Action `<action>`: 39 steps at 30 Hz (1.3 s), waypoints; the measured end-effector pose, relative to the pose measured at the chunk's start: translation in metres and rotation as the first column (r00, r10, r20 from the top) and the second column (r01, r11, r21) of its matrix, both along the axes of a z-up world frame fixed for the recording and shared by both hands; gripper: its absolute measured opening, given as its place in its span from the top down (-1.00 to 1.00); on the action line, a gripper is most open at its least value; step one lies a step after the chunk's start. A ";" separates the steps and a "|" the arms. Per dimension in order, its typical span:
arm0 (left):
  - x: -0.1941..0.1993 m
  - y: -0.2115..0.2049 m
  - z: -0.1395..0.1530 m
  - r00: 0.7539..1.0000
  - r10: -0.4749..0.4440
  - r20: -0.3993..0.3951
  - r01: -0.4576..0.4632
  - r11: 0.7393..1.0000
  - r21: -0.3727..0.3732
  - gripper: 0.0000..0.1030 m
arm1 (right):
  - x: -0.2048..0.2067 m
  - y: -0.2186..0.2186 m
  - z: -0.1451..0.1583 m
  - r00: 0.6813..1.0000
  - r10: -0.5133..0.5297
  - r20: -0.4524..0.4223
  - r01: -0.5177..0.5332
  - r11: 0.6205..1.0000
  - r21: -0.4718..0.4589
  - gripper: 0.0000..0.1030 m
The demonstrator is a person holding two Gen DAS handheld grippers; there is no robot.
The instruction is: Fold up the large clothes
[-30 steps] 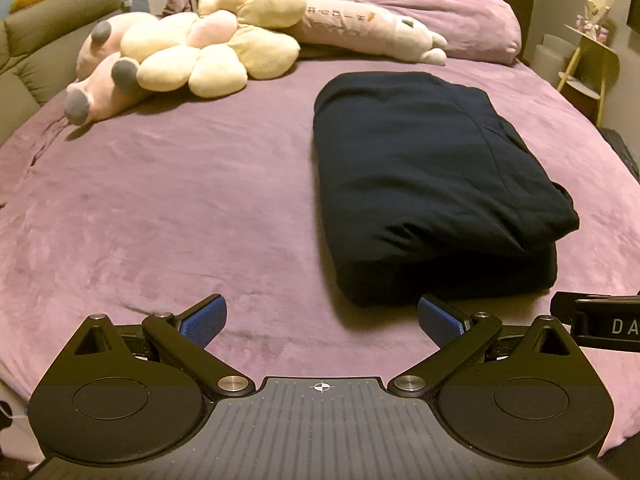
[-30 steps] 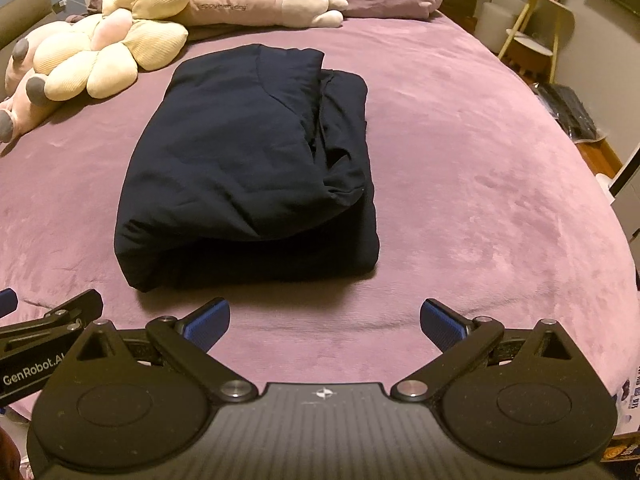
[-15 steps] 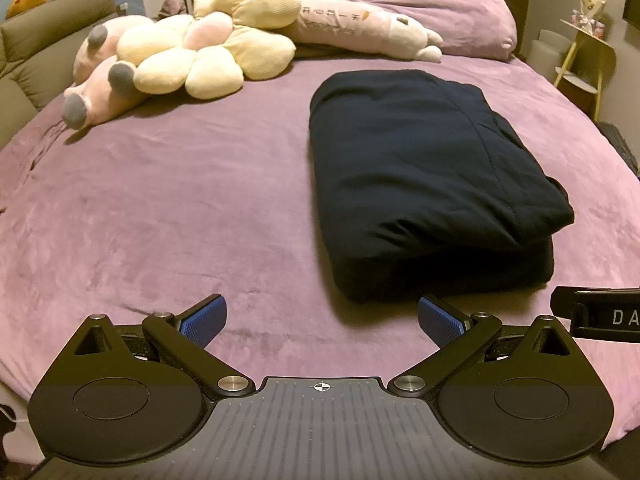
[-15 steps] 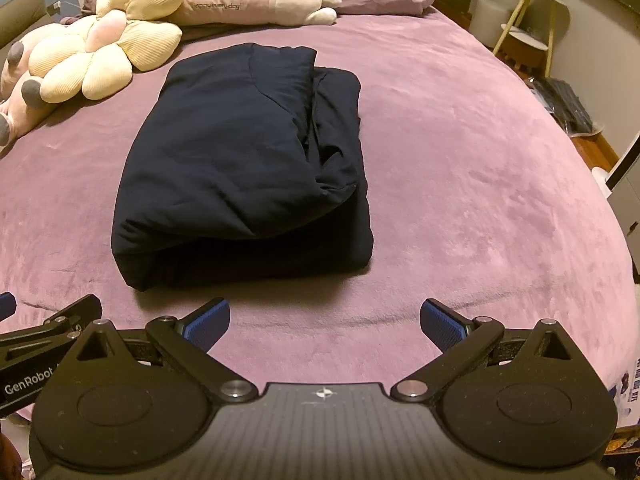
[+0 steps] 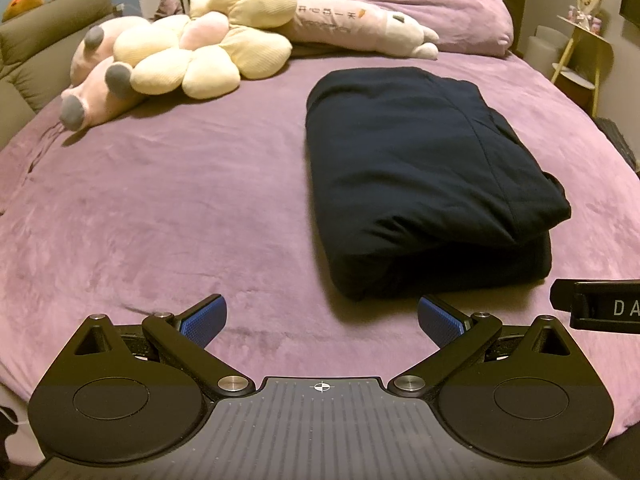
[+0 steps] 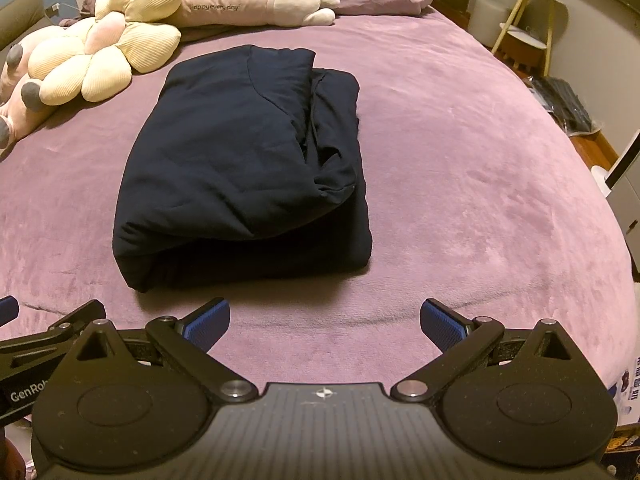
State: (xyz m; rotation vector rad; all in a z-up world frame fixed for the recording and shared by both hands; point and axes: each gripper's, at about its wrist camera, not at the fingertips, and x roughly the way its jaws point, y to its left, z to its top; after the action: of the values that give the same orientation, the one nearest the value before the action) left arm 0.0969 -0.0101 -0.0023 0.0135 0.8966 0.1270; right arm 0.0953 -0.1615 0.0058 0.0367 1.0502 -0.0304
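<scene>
A dark navy garment (image 5: pixel 424 168) lies folded into a thick rectangle on the purple bed (image 5: pixel 160 200). In the right wrist view the same garment (image 6: pixel 240 160) sits ahead and left of centre, its folded layers stacked at the right side. My left gripper (image 5: pixel 322 322) is open, hovering over bare blanket short of the garment's near edge. My right gripper (image 6: pixel 324 324) is open too, just in front of the garment's near edge, holding nothing. Each gripper's side shows at the edge of the other's view.
Plush toys lie at the head of the bed: a yellow flower cushion (image 5: pixel 208 48), a pink plush (image 5: pixel 92 92) and a long pink bolster (image 6: pixel 248 0). A purple pillow (image 5: pixel 448 16) is behind. A side table (image 6: pixel 524 12) and floor items stand off the right edge.
Both grippers have drawn back slightly from the garment and stay open. The garment has not moved.
</scene>
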 end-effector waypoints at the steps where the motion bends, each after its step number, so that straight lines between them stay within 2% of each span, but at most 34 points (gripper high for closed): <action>1: 0.000 0.000 0.000 1.000 -0.002 -0.001 0.002 1.000 0.000 -1.00 | 0.000 0.000 0.000 1.000 0.000 0.000 0.000 1.000 0.001 -0.97; 39: -0.001 -0.001 -0.003 1.000 -0.024 -0.004 0.024 1.000 0.003 -1.00 | -0.003 0.002 0.004 1.000 -0.007 0.014 0.007 1.000 0.007 -0.97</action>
State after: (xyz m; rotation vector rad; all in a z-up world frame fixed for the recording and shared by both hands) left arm 0.0960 -0.0111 -0.0050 0.0275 0.8994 0.1065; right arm 0.0920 -0.1597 0.0093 0.0468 1.0360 -0.0325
